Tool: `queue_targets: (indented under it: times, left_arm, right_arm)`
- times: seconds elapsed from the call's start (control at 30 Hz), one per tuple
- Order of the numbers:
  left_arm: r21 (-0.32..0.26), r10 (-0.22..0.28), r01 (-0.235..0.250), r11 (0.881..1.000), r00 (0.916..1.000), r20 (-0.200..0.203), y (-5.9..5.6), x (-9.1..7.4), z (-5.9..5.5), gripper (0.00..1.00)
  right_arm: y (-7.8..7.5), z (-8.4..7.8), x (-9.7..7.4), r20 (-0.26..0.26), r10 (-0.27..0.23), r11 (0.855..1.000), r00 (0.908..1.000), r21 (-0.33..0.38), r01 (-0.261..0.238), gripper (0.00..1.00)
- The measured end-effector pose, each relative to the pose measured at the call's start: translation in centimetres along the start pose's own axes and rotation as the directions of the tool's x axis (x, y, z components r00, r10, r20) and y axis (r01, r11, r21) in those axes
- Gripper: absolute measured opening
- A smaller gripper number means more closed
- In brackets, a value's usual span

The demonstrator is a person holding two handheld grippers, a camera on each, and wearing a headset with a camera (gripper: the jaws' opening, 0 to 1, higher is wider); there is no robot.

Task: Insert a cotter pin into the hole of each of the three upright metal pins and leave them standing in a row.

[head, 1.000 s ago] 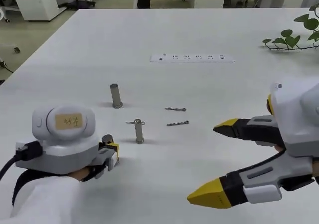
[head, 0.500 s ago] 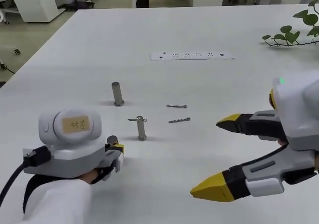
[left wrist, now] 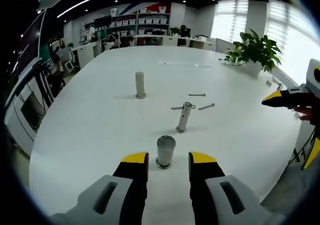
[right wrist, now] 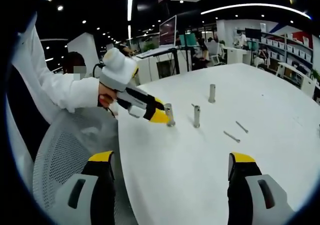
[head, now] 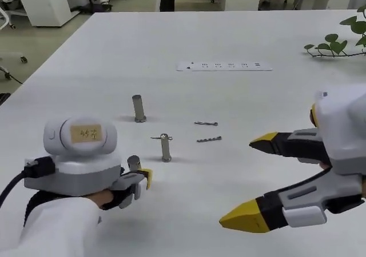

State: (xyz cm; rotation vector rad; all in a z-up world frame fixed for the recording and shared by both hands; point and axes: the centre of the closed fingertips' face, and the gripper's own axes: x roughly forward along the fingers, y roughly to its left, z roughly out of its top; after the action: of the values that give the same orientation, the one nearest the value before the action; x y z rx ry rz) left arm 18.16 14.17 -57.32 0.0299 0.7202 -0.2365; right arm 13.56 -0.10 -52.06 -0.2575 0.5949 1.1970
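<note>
Fingers (left wrist: 135, 161) of our left gripper (left wrist: 165, 161) straddle the nearest metal pin (left wrist: 165, 151), lower centre, unclenched; right gripper (head: 237, 184) gapes empty. Middle pin (head: 166, 148) is cottered. Next, we judge: fetch a loose cotter pin (head: 209, 139), centre frame.

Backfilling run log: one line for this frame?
left tongs open, straddling near pin | right tongs open, empty | mid pin has cotter | far pin bare | two loose cotters

My table (head: 257, 103): white.
Metal pins (head: 138, 108): 3 upright — one cottered.
Loose cotter pins (head: 206, 123): 2.
Power strip (head: 224, 66): far side.
</note>
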Motion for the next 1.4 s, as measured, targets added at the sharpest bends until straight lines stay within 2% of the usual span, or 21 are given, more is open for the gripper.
queue_targets:
  times: [0.07, 0.13, 0.23, 0.37, 0.43, 0.57, 0.6, 0.63, 0.7, 0.73, 0.77, 0.83, 0.87, 0.9, 1.03, 1.07, 1.17, 1.23, 1.3, 1.37, 1.4]
  left_arm:
    - [0.074, -0.028, 0.029, 0.997, 0.9995, -0.01, -0.6, -0.2, 0.0, 0.34]
    - [0.059, -0.061, 0.061, 0.996, 0.9981, 0.004, -1.2, -0.6, 0.3, 0.42]
    - [0.08, -0.129, 0.126, 0.989, 0.9911, 0.033, -1.7, -1.6, 1.3, 0.57]
    - [0.087, -0.188, 0.18, 0.98, 0.9783, 0.087, -1.9, -2.6, 2.6, 0.65]
    - [0.09, -0.197, 0.19, 0.978, 0.9772, 0.079, -1.8, -2.8, 2.6, 0.67]
    - [0.112, -0.277, 0.265, 0.958, 0.9554, 0.102, -2.5, -3.4, 3.1, 0.76]
    - [0.13, -0.311, 0.297, 0.946, 0.9448, 0.102, -2.9, -3.6, 3.1, 0.8]
    - [0.135, -0.322, 0.308, 0.942, 0.9419, 0.097, -3.0, -3.8, 3.0, 0.84]
    - [0.192, -0.367, 0.342, 0.92, 0.9239, 0.11, -3.4, -4.0, 3.1, 0.91]
    - [0.197, -0.384, 0.359, 0.912, 0.9168, 0.11, -3.5, -4.2, 3.0, 0.92]
    - [0.187, -0.387, 0.365, 0.912, 0.9163, 0.102, -3.3, -4.2, 2.8, 0.92]
    - [0.178, -0.417, 0.396, 0.901, 0.9024, 0.107, -3.4, -4.4, 2.7, 0.98]
    - [0.177, -0.415, 0.394, 0.902, 0.9033, 0.108, -3.2, -4.4, 2.6, 0.99]
    - [0.179, -0.424, 0.402, 0.898, 0.8989, 0.111, -3.1, -4.5, 2.6, 0.99]
    - [0.196, -0.466, 0.442, 0.875, 0.8788, 0.101, -2.9, -4.7, 2.1, 0.99]
    - [0.211, -0.484, 0.459, 0.863, 0.8709, 0.084, -2.9, -4.8, 1.8, 0.99]
    - [0.241, -0.507, 0.48, 0.843, 0.86, 0.06, -2.8, -5.0, 1.2, 0.99]
    - [0.239, -0.517, 0.492, 0.837, 0.8542, 0.052, -2.6, -4.9, 1.0, 0.99]
    - [0.217, -0.54, 0.517, 0.828, 0.8396, 0.06, -2.8, -5.1, 1.1, 0.99]
    - [0.224, -0.537, 0.513, 0.829, 0.8414, 0.062, -2.4, -5.1, 1.1, 0.99]
    - [0.234, -0.538, 0.512, 0.827, 0.8406, 0.063, -2.2, -5.1, 1.1, 0.99]
  right_arm:
    - [0.0, -0.1, 0.0, -0.007, -0.001, 1.0, 1.0, -0.002, 0.001, 0.92]
    - [-0.2, -0.2, 0.0, -0.014, -0.008, 1.0, 0.9999, -0.003, 0.007, 0.92]
    - [-0.3, -0.3, -0.2, -0.019, -0.011, 1.0, 0.9998, -0.004, 0.011, 0.92]
    - [-0.5, -0.5, -0.3, -0.03, -0.012, 1.0, 0.9995, -0.003, 0.012, 0.92]
    - [-0.7, -0.5, -0.3, -0.037, -0.016, 1.0, 0.9992, -0.004, 0.016, 0.92]
    - [-1.2, -0.1, -0.5, -0.03, -0.028, 1.0, 0.9991, -0.001, 0.028, 0.92]
    - [-1.4, 0.0, -0.5, -0.029, -0.033, 0.999, 0.999, -0.001, 0.033, 0.92]
    - [-1.6, 0.0, -0.6, -0.031, -0.035, 0.999, 0.9989, -0.002, 0.035, 0.92]
    - [-1.9, 0.1, -0.7, -0.034, -0.044, 0.999, 0.9984, -0.007, 0.044, 0.92]
    - [-2.1, 0.1, -0.8, -0.038, -0.046, 0.999, 0.9982, -0.008, 0.046, 0.92]
    - [-2.2, 0.2, -0.9, -0.04, -0.049, 0.999, 0.998, -0.008, 0.049, 0.92]
    - [-2.5, 0.2, -1.0, -0.045, -0.055, 0.998, 0.9975, -0.01, 0.055, 0.92]
    - [-2.6, 0.1, -1.1, -0.047, -0.057, 0.998, 0.9972, -0.01, 0.057, 0.92]
    - [-2.7, 0.1, -1.1, -0.053, -0.061, 0.998, 0.9967, -0.011, 0.06, 0.92]
    - [-3.2, 0.1, -1.4, -0.067, -0.07, 0.997, 0.9953, -0.017, 0.069, 0.92]
    - [-3.4, 0.1, -1.4, -0.071, -0.074, 0.997, 0.9947, -0.017, 0.073, 0.92]
    - [-3.8, 0.1, -1.6, -0.08, -0.084, 0.996, 0.9932, -0.021, 0.083, 0.92]
    - [-4.2, 0.3, -1.7, -0.086, -0.093, 0.995, 0.9919, -0.028, 0.091, 0.91]
    - [-4.7, 0.5, -1.8, -0.092, -0.109, 0.993, 0.9898, -0.055, 0.104, 0.9]
    - [-5.8, 0.5, -2.0, -0.111, -0.155, 0.986, 0.9818, -0.08, 0.146, 0.89]
    - [-5.9, 0.7, -2.0, -0.114, -0.147, 0.987, 0.9825, -0.086, 0.138, 0.88]
